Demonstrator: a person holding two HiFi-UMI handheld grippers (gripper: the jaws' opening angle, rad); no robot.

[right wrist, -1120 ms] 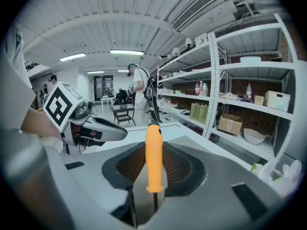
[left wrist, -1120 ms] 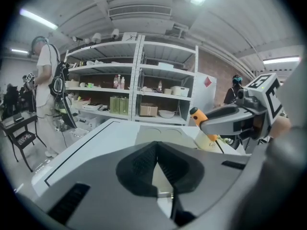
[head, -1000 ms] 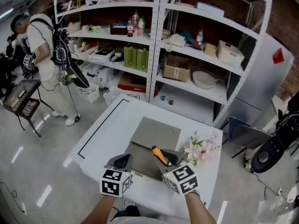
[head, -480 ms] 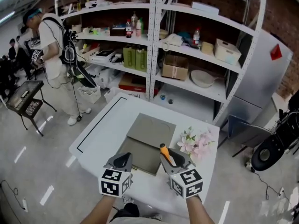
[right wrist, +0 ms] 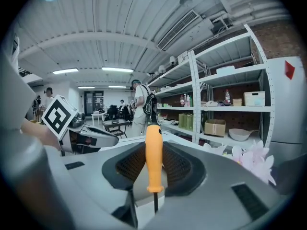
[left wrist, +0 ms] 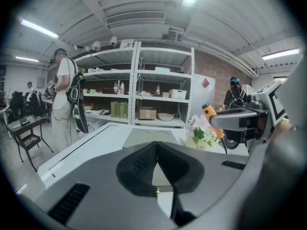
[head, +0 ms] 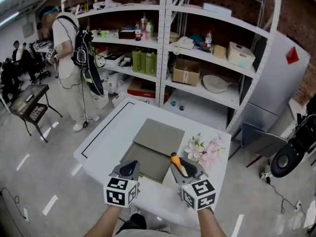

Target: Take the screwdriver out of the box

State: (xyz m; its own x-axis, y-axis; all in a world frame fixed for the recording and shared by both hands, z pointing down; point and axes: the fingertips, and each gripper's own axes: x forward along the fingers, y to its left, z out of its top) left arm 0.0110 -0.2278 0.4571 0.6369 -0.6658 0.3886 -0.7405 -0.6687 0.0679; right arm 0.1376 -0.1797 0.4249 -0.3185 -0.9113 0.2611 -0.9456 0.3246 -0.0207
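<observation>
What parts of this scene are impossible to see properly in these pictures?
Tip of the screwdriver: right gripper view, the shaft drops behind the right gripper body.
Near half of the box: left gripper view, behind the left gripper body.
Labels on the bottles: head view, too small to read.

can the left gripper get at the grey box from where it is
Probably yes: the left gripper sits by the grey box at its near edge, nothing between them, and the right gripper holding the screwdriver is off to the side.
</observation>
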